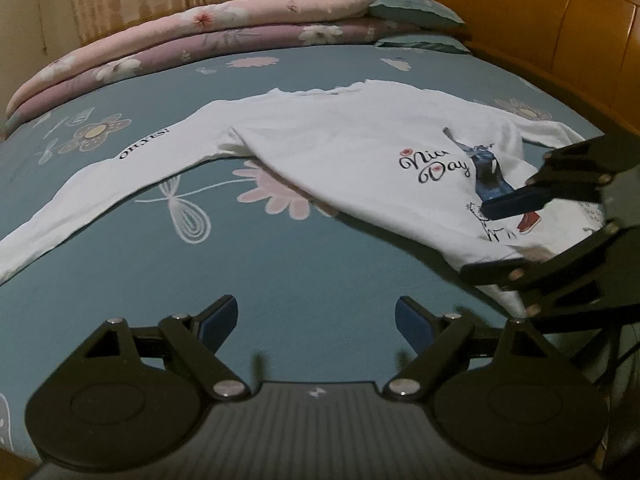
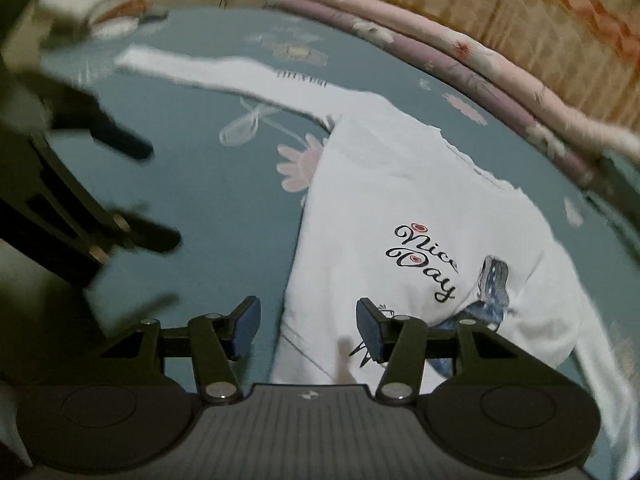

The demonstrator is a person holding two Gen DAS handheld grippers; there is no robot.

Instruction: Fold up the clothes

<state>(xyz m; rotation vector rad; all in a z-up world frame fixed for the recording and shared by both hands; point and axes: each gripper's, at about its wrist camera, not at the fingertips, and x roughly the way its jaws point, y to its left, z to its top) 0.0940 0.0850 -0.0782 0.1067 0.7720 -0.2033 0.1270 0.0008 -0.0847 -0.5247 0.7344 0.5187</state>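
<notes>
White long-sleeved shirt spread on the teal floral bed, both grippers gaping empty.

Left gripper hovers over bare sheet; right gripper straddles the shirt's hem edge. One sleeve runs out of view, sleeve lettering is blurred, and the pile at the far corner is unreadable.

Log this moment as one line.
stage: fold not begun | shirt: white, spread on bed, sleeve out | left tongs: open, over sheet | right tongs: open, over shirt hem
</notes>
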